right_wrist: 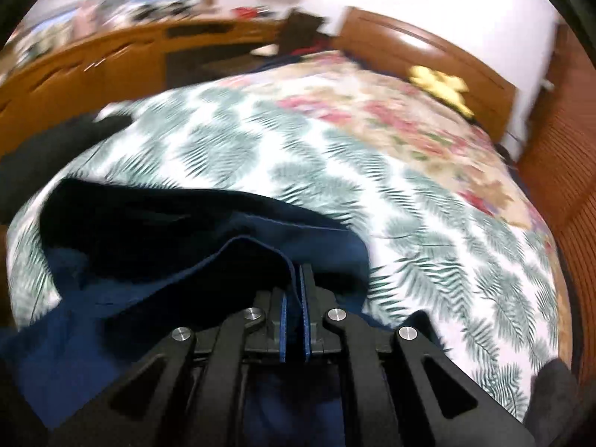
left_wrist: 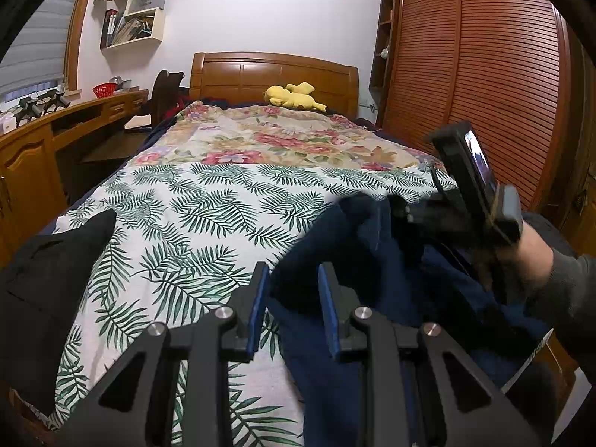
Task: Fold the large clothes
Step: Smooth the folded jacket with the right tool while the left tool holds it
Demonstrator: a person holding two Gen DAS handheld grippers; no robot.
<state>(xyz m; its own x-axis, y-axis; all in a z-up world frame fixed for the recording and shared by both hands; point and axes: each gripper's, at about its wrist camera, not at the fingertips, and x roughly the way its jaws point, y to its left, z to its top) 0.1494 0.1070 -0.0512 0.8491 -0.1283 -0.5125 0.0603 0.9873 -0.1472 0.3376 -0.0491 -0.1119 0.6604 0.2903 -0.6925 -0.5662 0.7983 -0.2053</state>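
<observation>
- The navy garment (left_wrist: pixel 335 246) lay crumpled on the near right part of the bed, on top of the palm-leaf sheet (left_wrist: pixel 193 216).
- The left gripper (left_wrist: pixel 294 279) was low over the near edge of the bed. Its two blue-padded fingers (left_wrist: pixel 259 298) stood a little apart, and an edge of the navy cloth sat in the gap between them; I cannot tell whether the pads really pressed on it.
- In the right wrist view, the right gripper (right_wrist: pixel 295 279) had its jaws pressed almost together, and a thin fold of the navy garment (right_wrist: pixel 167 260) was pinched between the blue pads (right_wrist: pixel 306 298).
- From that pinch the cloth rose like a small tent, and the rest of it spread to the left and toward the near side.
- In the left wrist view, the right gripper (left_wrist: pixel 402 210) appeared at the right, blurred, with a small lit screen (left_wrist: pixel 478 156) on its body, and a person's hand (left_wrist: pixel 521 257) in a grey sleeve (left_wrist: pixel 570 298) held it.
- A black garment (left_wrist: pixel 48 279) lay at the near left edge of the bed, apart from the navy one.
- Farther away a floral blanket (left_wrist: pixel 275 138) covered the bed, and a yellow plush toy (left_wrist: pixel 294 97) lay in front of the wooden headboard (left_wrist: pixel 272 74).
- A wooden desk (left_wrist: pixel 74 119) stood at the left, and a slatted wardrobe (left_wrist: pixel 484 74) at the right.
</observation>
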